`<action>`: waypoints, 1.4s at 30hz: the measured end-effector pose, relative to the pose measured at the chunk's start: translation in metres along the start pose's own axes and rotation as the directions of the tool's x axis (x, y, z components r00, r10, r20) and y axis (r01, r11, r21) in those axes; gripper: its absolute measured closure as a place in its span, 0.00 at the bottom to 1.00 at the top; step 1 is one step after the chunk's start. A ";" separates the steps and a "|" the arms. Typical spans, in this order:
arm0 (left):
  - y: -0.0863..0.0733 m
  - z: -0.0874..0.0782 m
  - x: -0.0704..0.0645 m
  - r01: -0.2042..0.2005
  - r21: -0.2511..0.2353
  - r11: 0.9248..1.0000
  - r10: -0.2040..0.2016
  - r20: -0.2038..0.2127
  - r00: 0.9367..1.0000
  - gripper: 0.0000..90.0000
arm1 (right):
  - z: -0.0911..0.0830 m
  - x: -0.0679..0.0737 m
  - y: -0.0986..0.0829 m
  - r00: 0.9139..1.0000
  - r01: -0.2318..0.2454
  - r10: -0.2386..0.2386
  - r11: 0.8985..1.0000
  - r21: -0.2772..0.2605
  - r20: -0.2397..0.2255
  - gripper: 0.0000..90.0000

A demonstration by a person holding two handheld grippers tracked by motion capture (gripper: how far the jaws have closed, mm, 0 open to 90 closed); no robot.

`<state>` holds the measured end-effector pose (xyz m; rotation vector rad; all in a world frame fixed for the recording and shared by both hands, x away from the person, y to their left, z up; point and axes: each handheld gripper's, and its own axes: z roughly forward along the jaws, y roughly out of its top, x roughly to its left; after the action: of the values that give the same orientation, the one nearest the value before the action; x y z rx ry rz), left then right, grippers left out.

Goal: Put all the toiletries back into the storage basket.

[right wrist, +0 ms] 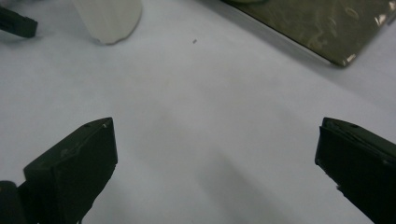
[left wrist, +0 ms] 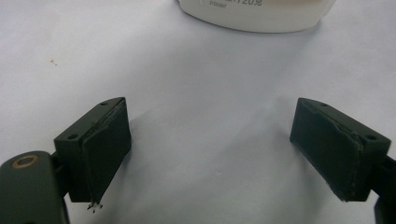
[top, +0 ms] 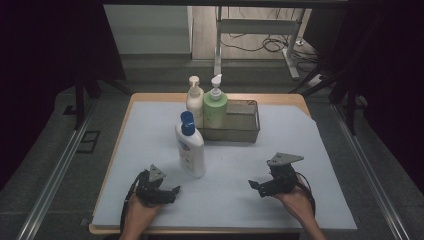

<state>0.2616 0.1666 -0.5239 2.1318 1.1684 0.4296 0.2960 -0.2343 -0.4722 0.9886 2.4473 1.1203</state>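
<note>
Three pump and cap bottles are seen on the white sheet [top: 280, 150], and the metal tray [top: 239, 131] can be taken as the landmark. Two of them, a cream pump bottle [top: 194, 100] and a green pump bottle [top: 215, 107], are stood at the tray's left end; whether they sit inside its rim or just against it cannot be told. The white bottle with the blue cap [top: 190, 145] is stood upright outside the tray, just in front of its left corner, on the bare sheet.

Nothing is held. The left gripper [top: 170, 192] is rested low on the sheet, nearer the person than the tray, with its jaws spread wide and the base of the white bottle straight ahead of them. The right gripper [top: 256, 186] is likewise spread wide and empty, well in front of the tray's right half.

Judged from this, two bottles appear placed and one is left: it has yet to be grasped, lifted and set by the others.
</note>
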 end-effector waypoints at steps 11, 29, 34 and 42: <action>0.000 0.000 0.000 0.005 -0.004 1.000 -0.005 -0.002 1.000 0.13 | 0.011 0.016 0.026 0.999 -0.007 0.005 0.999 -0.035 -0.054 0.03; 0.000 0.000 0.000 0.005 -0.004 1.000 -0.005 -0.001 1.000 0.13 | 0.032 0.047 0.072 0.994 0.020 -0.030 0.996 -0.091 -0.107 0.08; 0.000 0.000 0.000 0.005 -0.004 1.000 -0.005 -0.002 1.000 0.14 | 0.037 0.054 0.085 0.993 0.018 -0.029 0.995 -0.098 -0.114 0.10; 0.000 0.000 0.000 0.005 -0.004 1.000 -0.005 -0.001 1.000 0.14 | 0.045 0.068 0.106 0.993 0.040 -0.049 0.995 -0.095 -0.104 0.13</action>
<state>0.2615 0.1664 -0.5241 2.1248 1.1724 0.4309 0.3190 -0.1126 -0.4206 0.8638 2.4602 1.2896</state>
